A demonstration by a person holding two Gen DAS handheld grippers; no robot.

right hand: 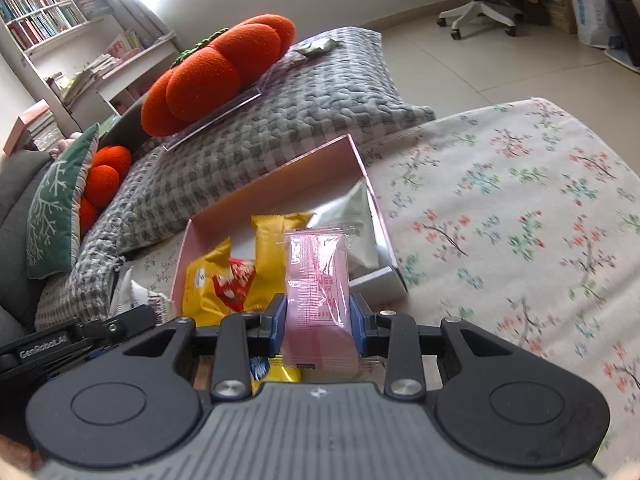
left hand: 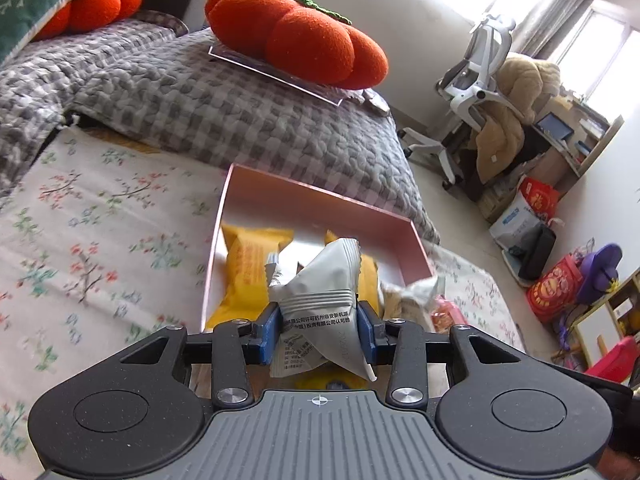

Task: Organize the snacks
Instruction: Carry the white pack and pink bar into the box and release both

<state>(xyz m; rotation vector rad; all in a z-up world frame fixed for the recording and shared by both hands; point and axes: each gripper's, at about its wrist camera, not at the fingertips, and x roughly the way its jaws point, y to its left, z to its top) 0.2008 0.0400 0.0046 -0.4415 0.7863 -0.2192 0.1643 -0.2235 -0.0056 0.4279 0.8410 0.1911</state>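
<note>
crinkled grey packet (left hand: pixel 320 300) (printed text)

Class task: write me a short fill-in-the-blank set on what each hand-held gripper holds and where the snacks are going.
1. The left hand-held gripper is shut on a ____ snack packet.
2. The right hand-held gripper is shut on a ____ wafer packet.
3. Yellow packets lie inside the pink ____.
4. The orange cushion rests on a ____ checked quilt.

Missing words: grey; pink; box; grey

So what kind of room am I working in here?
Probably a bedroom or study at home: a quilted blanket with a cushion, a bookshelf, and an office chair by the window.
</note>
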